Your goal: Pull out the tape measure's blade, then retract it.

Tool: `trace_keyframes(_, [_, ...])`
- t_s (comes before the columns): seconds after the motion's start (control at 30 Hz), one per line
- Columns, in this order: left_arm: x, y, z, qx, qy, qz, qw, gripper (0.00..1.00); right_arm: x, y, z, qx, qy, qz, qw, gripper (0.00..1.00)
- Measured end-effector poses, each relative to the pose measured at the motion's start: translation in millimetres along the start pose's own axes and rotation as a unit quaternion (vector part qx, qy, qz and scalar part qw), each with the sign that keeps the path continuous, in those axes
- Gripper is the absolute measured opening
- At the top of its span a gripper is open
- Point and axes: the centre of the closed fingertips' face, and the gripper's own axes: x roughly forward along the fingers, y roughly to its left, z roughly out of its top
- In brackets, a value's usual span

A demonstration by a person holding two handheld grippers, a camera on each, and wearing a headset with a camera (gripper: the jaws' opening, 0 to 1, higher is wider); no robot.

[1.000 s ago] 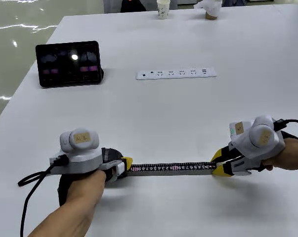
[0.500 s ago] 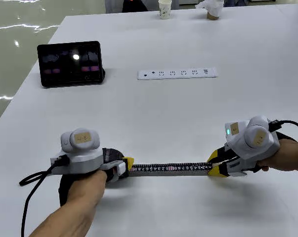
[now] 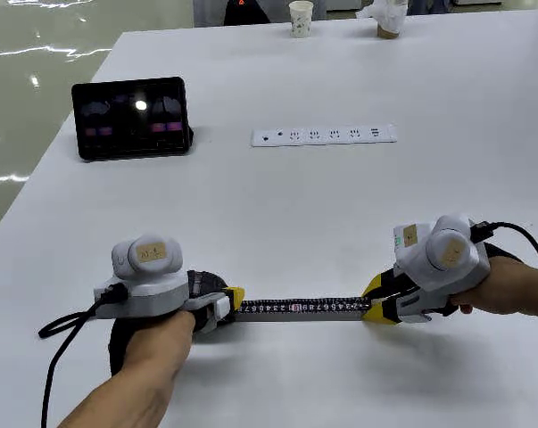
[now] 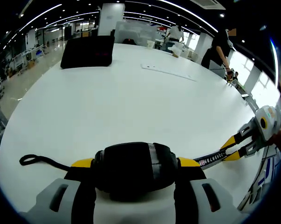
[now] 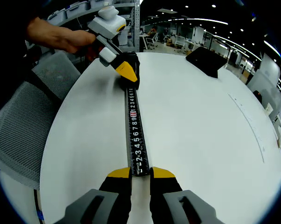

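Observation:
The tape measure's black case (image 3: 203, 287) sits on the white table at the lower left, with my left gripper (image 3: 226, 300) shut on it. In the left gripper view the case (image 4: 133, 168) fills the gap between the yellow fingertips, and its wrist strap (image 4: 37, 161) lies to the left. The black blade (image 3: 300, 308) runs flat along the table to the right. My right gripper (image 3: 373, 300) is shut on the blade's end. In the right gripper view the blade (image 5: 134, 135) stretches away from my right gripper (image 5: 140, 172) to the case (image 5: 132, 74) held in the left gripper (image 5: 124, 70).
A dark tablet (image 3: 132, 116) stands at the back left near the table's left edge. A white power strip (image 3: 325, 135) lies mid-table, with a paper cup (image 3: 301, 17) and another cup (image 3: 384, 16) at the far edge. A black cable (image 3: 59, 330) trails from the left gripper.
My right gripper has moved left toward the case with the blade's end in it, so the length of blade showing is shorter. The left gripper has kept its place.

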Motion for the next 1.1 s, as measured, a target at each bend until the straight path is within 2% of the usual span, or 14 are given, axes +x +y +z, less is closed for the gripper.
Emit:
trace_keyframes(0.97, [1.4,-0.1,-0.3,-0.001,0.004,0.002,1.0000,0.62,0.6,-1.0,1.9,-0.016,0.006,0.003,0.9998,0.11])
trace_keyframes(1.1, [1.2,0.1,-0.4,0.000,0.007,0.000,1.0000,0.62,3.8,0.3,6.6,-0.015,0.002,0.005,0.9999,0.11])
